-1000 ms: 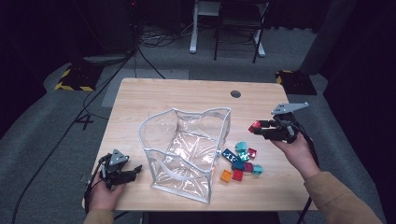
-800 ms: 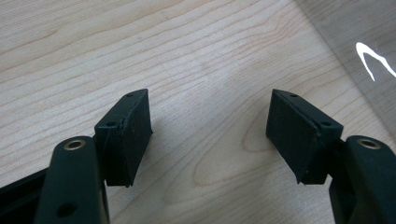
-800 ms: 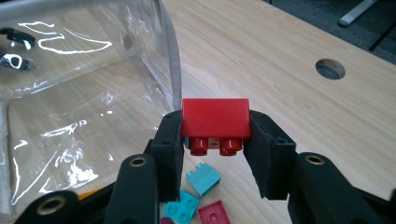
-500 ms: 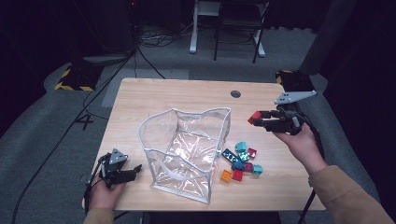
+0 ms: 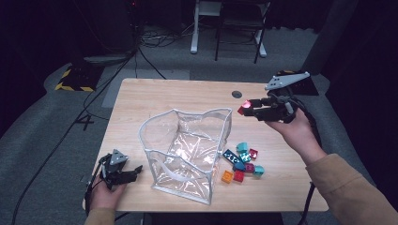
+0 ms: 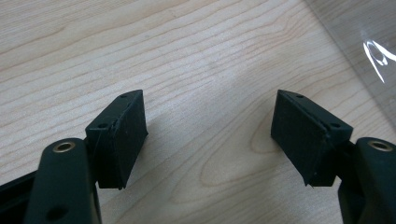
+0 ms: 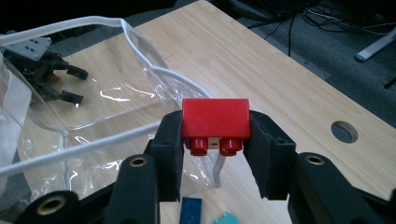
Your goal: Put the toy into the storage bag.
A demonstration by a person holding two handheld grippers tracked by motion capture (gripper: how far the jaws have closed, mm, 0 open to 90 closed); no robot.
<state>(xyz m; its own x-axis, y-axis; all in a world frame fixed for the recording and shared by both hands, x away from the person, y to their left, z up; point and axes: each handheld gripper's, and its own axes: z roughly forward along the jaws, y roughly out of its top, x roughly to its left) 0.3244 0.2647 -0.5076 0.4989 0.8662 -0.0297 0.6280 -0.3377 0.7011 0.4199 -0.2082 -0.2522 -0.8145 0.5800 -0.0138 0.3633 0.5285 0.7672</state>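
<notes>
Right gripper view showed the right gripper [image 7: 214,154] clamping a red brick [image 7: 215,119] (studs downward) above the clear bag [image 5: 187,154]; left gripper [image 6: 210,135] gaped, having just been opening, nothing between.

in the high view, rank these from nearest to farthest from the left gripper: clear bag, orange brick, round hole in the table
Measured from the left gripper:
1. clear bag, just to its right, mid-table.
2. orange brick, beyond the bag's right side, in the brick pile.
3. round hole, far right corner area.

Dark lab: floor cables [image 5: 117,70], hazard tape [image 5: 75,80]
</notes>
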